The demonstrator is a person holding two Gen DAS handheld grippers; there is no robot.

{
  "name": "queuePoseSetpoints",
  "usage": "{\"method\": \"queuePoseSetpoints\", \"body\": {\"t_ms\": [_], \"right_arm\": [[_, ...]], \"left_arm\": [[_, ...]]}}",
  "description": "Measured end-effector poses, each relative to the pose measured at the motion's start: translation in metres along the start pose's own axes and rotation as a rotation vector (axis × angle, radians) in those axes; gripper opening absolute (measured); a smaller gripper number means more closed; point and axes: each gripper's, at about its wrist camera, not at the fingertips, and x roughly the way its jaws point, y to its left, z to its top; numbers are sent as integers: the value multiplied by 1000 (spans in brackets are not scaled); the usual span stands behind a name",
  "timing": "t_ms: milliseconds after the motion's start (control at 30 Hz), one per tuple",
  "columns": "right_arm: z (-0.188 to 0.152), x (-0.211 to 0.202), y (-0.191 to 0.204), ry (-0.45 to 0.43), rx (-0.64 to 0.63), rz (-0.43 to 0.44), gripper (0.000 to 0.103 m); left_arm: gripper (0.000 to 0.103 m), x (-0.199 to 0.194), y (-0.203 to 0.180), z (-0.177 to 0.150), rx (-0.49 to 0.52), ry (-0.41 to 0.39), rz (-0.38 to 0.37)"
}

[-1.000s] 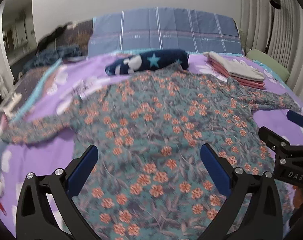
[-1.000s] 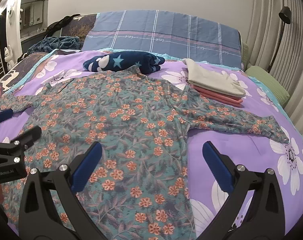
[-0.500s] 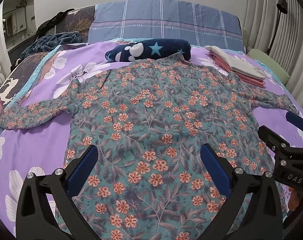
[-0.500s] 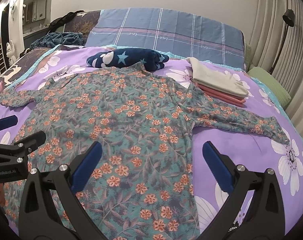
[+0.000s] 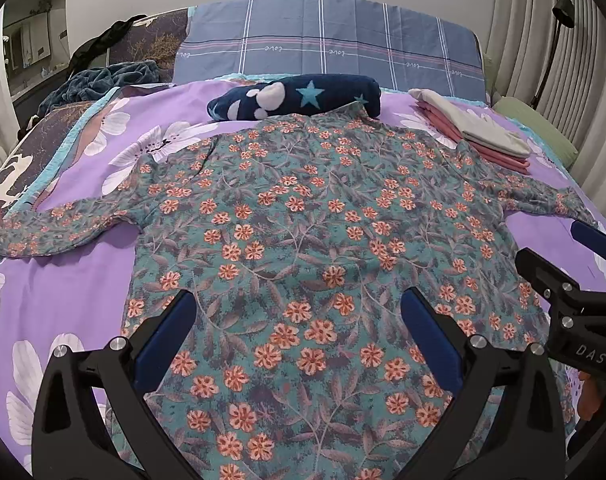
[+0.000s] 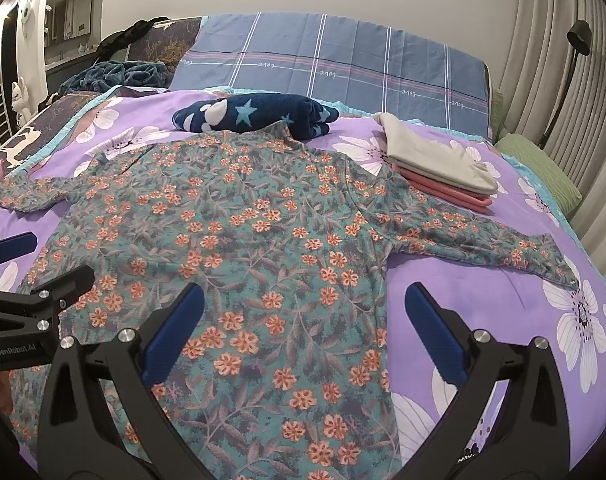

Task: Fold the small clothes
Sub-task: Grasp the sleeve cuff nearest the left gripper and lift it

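Floral shirt [image 5: 303, 240] spread flat across centre of bed [image 5: 63, 280], both sleeves extended toward side edges, collar touching star-print roll [image 5: 295, 96] near head edge. Folded stack [image 6: 443, 168] near right head corner. Left gripper [image 5: 299, 324] released, above hem. Right gripper [image 6: 303, 316] released, holding nothing, over right hem edge.

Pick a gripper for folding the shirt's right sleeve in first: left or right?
Right. The right gripper is open over the floral shirt's right edge, near that sleeve. The left gripper is open over the shirt's middle, farther away.
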Motion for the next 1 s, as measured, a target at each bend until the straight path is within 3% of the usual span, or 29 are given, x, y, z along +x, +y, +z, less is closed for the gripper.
{"method": "queuePoseSetpoints", "body": {"t_ms": [200,333,400,567,733,833,1000], "right_arm": [[2,7,1,11,-12,-6,101],[4,13,1,13,-19,-7,101],[5,16,2,16,-17,-8,101],[5,30,-1,43,-6,-24,101],[3,42,4,67,-18,-19,101],[4,46,8,70,-19,-15,101],[7,52,11,72,-20,-17,101]], "left_arm": [[102,3,20,0,-42,-10,-26],[102,7,53,0,-114,-1,-25],[102,6,86,1,-193,-19,-22],[74,10,184,-2,-377,-49,132],[45,22,298,-18,-721,-42,75],[45,32,351,-29,-912,-63,53],[45,61,405,-31,-1051,-92,65]]}}
